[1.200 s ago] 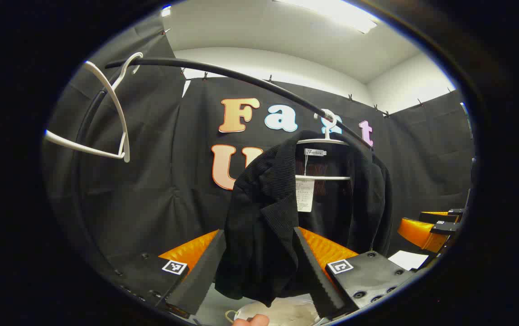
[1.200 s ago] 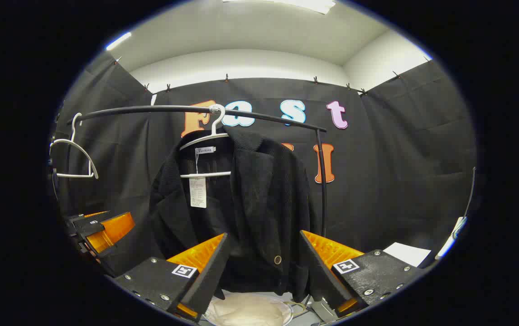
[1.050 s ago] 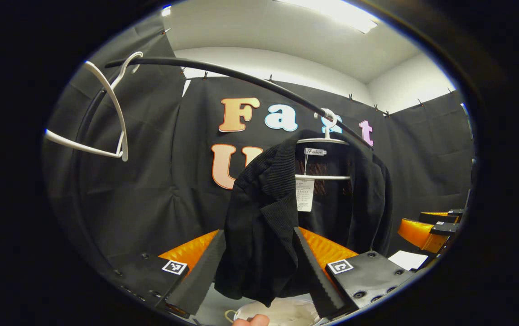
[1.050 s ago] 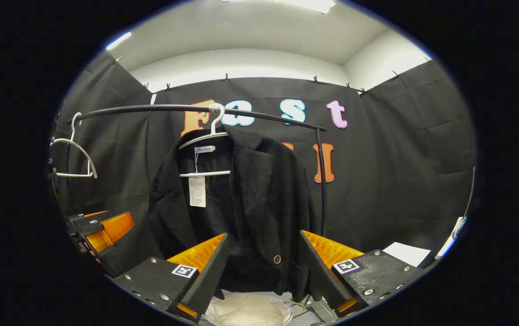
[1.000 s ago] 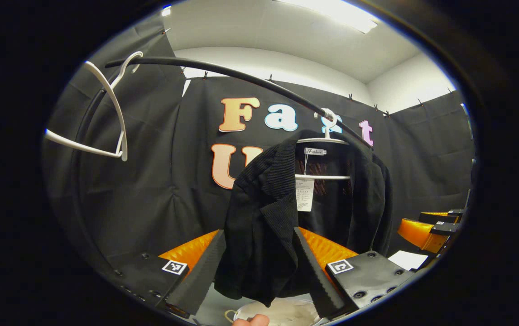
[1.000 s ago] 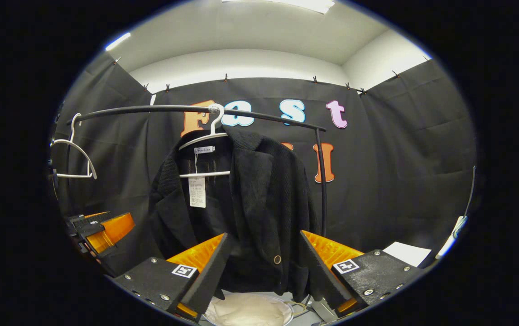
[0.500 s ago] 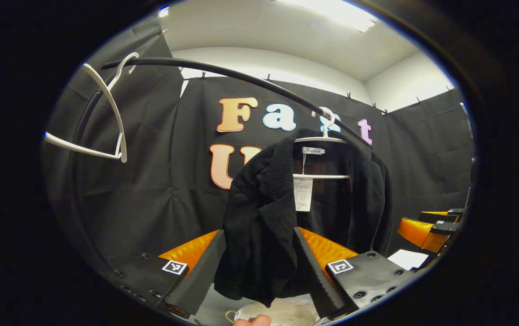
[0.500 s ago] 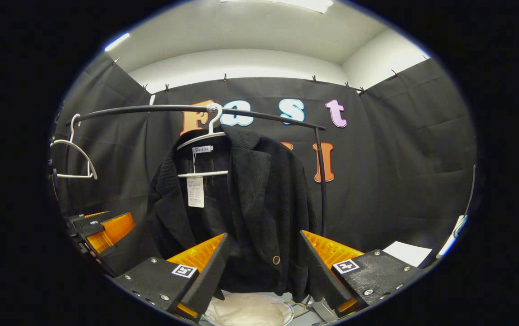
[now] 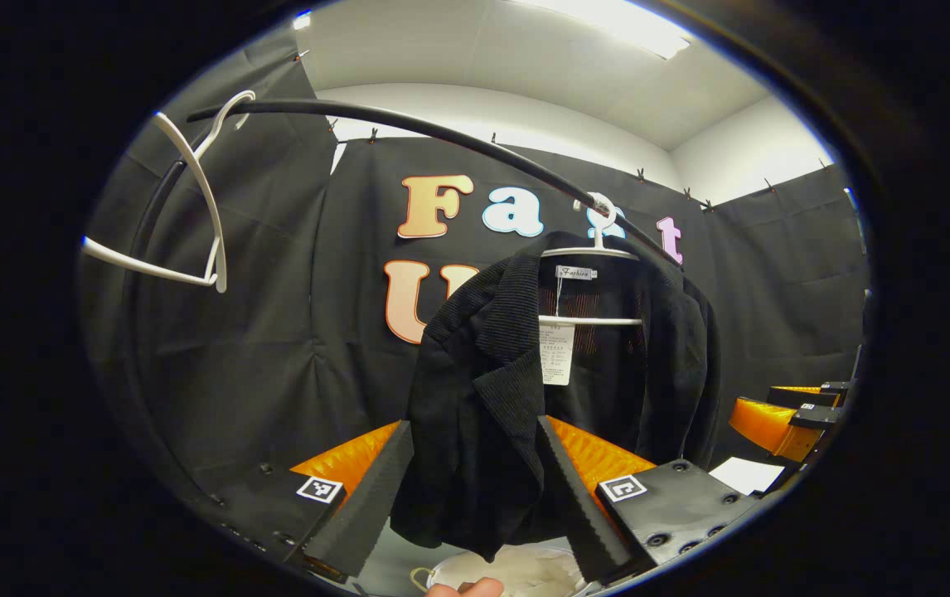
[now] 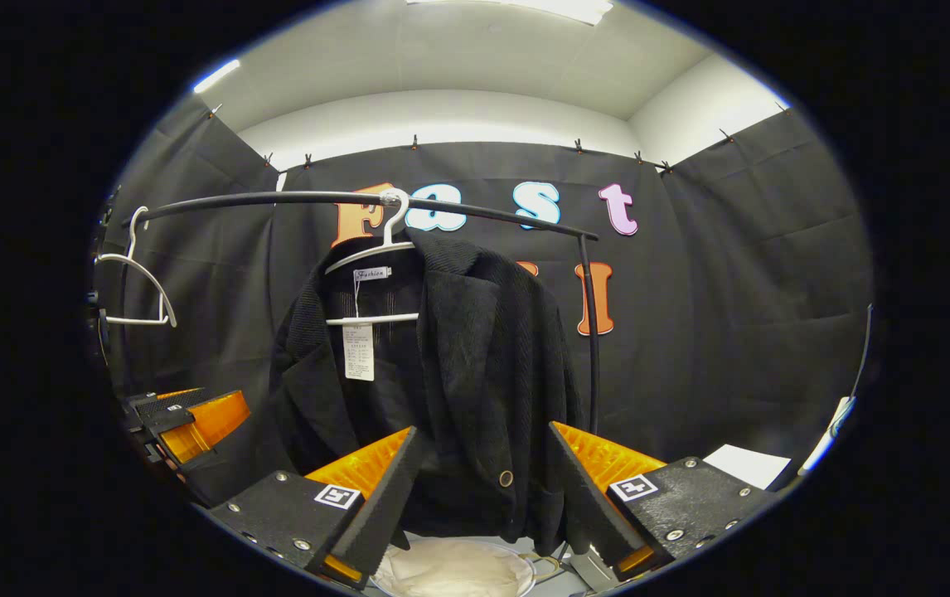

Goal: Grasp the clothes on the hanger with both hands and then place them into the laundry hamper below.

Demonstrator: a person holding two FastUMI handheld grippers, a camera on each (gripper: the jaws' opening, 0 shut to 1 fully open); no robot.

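Fingers of the left gripper (image 9: 475, 489) stand wide apart, and the left front side of the black jacket (image 9: 516, 398) hangs in the gap between them. I cannot tell if they touch the cloth yet. The right gripper (image 10: 479, 489) is wide apart too, with the other front side of the jacket (image 10: 458, 373), the one with the button, between its fingers.

This looks like the reaching step: both grippers are lined up on the jacket but have not pinched it. Next, each one needs to go in a bit and squeeze the cloth, then lift it off the hanger (image 10: 375, 249) and bring it down.

The jacket hangs on the black rail (image 10: 276, 199). Below it sits the hamper (image 10: 458, 572), with something pale inside.

Counting: one jacket, two white hangers, one of them bare (image 9: 193, 207), one rail, one hamper, two grippers.
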